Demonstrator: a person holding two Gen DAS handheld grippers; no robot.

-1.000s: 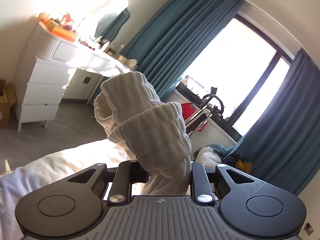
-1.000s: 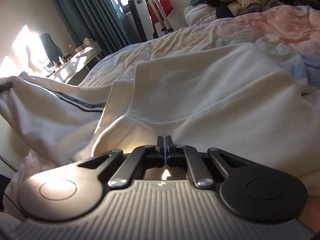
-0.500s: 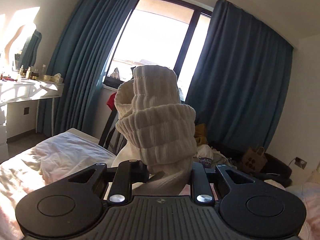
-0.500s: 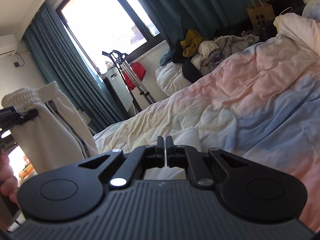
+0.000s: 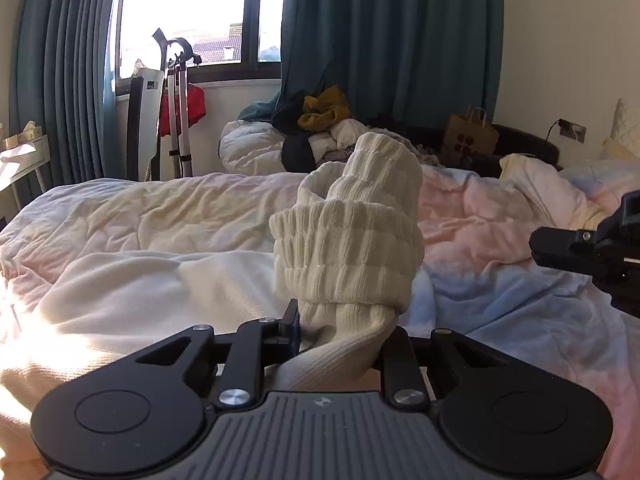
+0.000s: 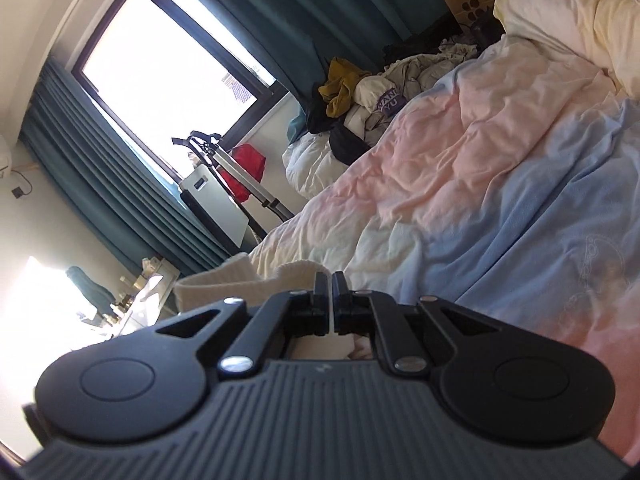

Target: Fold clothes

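One cream garment (image 5: 352,240) clamped in left gripper (image 5: 340,344).

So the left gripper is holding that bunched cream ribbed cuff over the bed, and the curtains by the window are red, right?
Not quite: the curtains are teal blue, as the left wrist view shows. The rest holds: the left gripper is clamped on the cream ribbed cuff above the bed.

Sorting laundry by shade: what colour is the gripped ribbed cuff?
Cream-white ribbed knit cuff, clearest in the left wrist view.
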